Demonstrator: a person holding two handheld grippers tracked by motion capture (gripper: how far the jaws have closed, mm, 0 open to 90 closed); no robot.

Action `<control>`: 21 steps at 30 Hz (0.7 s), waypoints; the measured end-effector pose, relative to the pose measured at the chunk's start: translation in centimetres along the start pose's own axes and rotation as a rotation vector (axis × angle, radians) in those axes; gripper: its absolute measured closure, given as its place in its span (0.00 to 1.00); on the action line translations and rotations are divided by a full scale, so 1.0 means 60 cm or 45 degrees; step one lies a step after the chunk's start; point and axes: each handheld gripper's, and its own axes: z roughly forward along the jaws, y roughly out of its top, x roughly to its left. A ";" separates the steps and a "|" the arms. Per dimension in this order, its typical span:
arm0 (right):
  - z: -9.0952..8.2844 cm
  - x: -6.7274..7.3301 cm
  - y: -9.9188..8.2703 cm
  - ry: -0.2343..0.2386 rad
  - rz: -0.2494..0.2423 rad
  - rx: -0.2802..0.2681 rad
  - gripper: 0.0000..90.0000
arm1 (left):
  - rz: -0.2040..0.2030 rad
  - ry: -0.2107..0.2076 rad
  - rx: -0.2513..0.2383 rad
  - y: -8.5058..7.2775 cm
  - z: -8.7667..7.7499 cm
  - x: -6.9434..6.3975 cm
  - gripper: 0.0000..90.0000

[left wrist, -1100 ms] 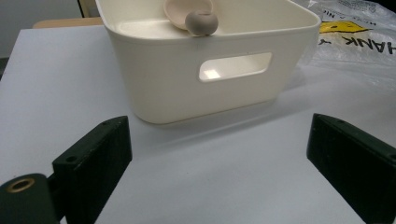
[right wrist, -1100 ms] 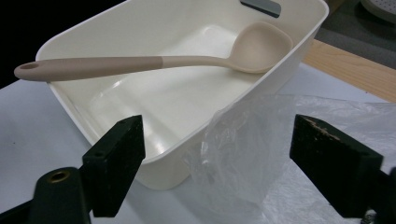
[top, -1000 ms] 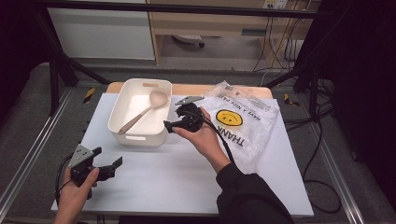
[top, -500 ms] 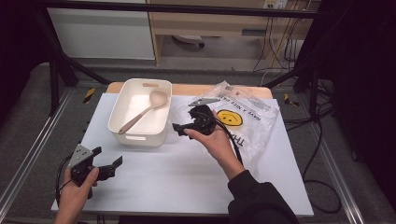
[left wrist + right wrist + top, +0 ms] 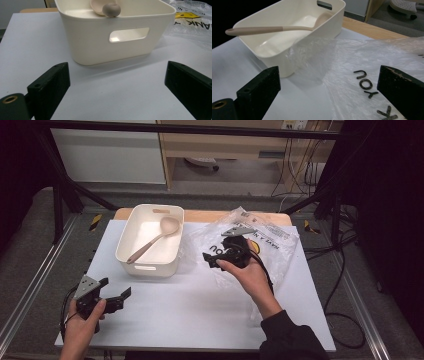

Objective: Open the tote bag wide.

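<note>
A cream plastic bin stands at the back left of the white table, with a beige spoon lying slantwise inside, its handle end over the near rim. A clear plastic bag with a yellow smiley and black letters lies to the bin's right, one edge against the bin wall. My right gripper hovers open over the bag's left edge. My left gripper is open and empty near the front left corner, facing the bin.
The white table has bare surface in the middle and front. A wooden board edge shows behind the bin. Metal frame rails run along both sides, and cables trail off to the right.
My right gripper has moved rightward and slightly toward me, from beside the bin to over the bag's left edge. The left gripper has stayed in place.
</note>
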 end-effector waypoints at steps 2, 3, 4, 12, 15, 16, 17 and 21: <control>-0.007 -0.008 -0.007 -0.017 -0.005 0.010 0.06 | -0.008 0.000 -0.007 0.001 -0.001 -0.001 0.06; -0.010 -0.014 -0.012 -0.019 -0.008 0.005 0.06 | -0.003 0.002 -0.012 0.001 -0.002 -0.001 0.06; -0.013 -0.020 -0.016 -0.023 0.002 0.005 0.06 | -0.002 0.002 -0.014 0.002 -0.002 -0.001 0.06; -0.037 -0.065 -0.044 -0.066 0.055 -0.019 0.06 | -0.006 0.002 -0.025 0.002 -0.006 0.001 0.06; -0.043 -0.076 -0.052 -0.082 0.070 -0.032 0.06 | -0.010 -0.001 -0.029 0.003 -0.007 0.001 0.06; -0.044 -0.079 -0.055 -0.085 0.072 -0.032 0.06 | -0.012 0.000 -0.030 0.003 -0.007 0.001 0.06; -0.045 -0.082 -0.058 -0.088 0.073 -0.027 0.06 | -0.011 -0.002 -0.031 0.003 -0.007 0.001 0.06; -0.044 -0.091 -0.071 -0.099 0.084 -0.033 0.06 | -0.008 -0.003 -0.030 0.004 -0.008 0.001 0.06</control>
